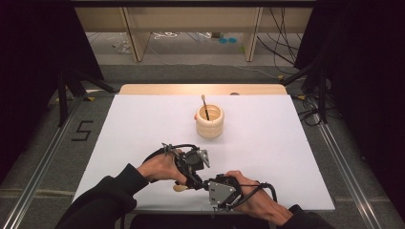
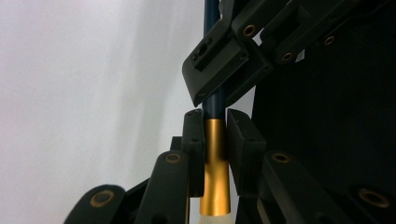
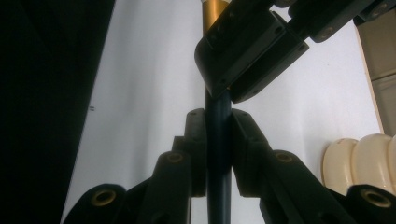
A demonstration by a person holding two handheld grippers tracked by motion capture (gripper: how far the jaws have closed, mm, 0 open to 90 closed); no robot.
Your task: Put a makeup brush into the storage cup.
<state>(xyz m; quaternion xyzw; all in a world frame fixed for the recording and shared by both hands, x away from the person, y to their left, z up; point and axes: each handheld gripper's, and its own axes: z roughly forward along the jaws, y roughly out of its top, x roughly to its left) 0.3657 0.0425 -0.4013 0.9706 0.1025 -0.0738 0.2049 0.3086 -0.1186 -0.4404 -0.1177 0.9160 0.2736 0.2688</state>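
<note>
- White surface (image 1: 143, 124) carries the work, under a dark room; wooden shelving stands on the floor beyond its far edge.
- Left tongs (image 2: 215, 140) are clamped on the gold ferrule of a brush (image 2: 215, 158); both jaws press the metal, with the dark blue handle running on past them.
- Right tongs (image 3: 218, 140) are clamped on the dark blue handle of the same brush (image 3: 218, 172), jaws tight on either side of it.
- In the high view the left tongs (image 1: 195, 182) and right tongs (image 1: 203, 183) meet tip to tip near the near edge, centre; the brush (image 1: 180, 187) shows a pale tip just left of them.
- Ribbed cream holder (image 1: 209, 121) stands well apart, toward the far centre, with a second brush (image 1: 205, 107) leaning inside it.
- The holder (image 3: 359, 161) also appears at lower right in the right gripper view.
</note>
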